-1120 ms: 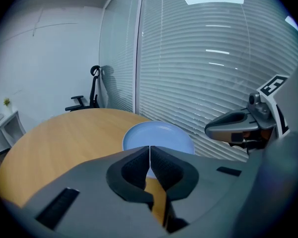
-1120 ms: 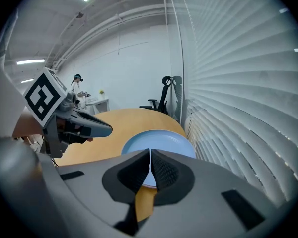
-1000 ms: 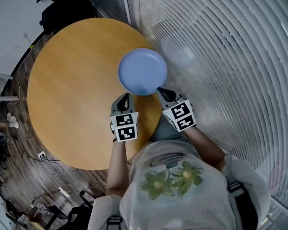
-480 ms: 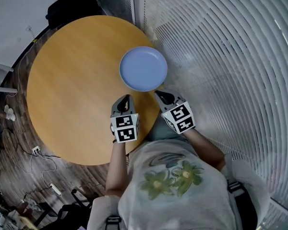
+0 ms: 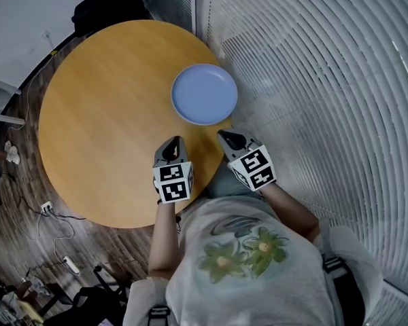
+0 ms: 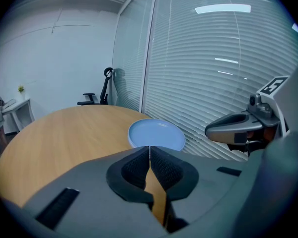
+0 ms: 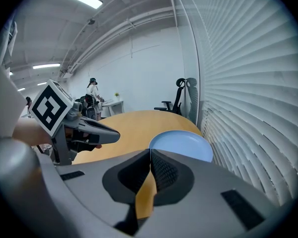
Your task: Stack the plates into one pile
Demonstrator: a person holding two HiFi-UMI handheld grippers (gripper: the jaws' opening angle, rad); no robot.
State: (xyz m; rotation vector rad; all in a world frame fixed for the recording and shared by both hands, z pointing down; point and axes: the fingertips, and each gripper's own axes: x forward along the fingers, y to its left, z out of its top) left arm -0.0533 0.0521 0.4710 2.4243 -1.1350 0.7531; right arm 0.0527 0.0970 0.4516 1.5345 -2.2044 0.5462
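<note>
A light blue plate (image 5: 205,94) lies on the round wooden table (image 5: 102,121), near its right edge; whether more than one plate is piled there I cannot tell. It also shows in the left gripper view as the plate (image 6: 156,134) and in the right gripper view as the plate (image 7: 181,144). My left gripper (image 5: 174,143) hovers over the table's near edge, shut and empty, just short of the plate. My right gripper (image 5: 224,136) sits beside it at the plate's near right rim, shut with nothing between its jaws.
A glass wall with white blinds (image 5: 313,80) runs close along the table's right side. A black office chair (image 5: 105,5) stands beyond the far edge. Cables and a power strip (image 5: 61,216) lie on the dark floor to the left. A person stands far off in the room (image 7: 93,95).
Both grippers have drawn back slightly toward me from the plate; the right gripper no longer overlaps its rim. The plate stays on the table. Both stay shut.
</note>
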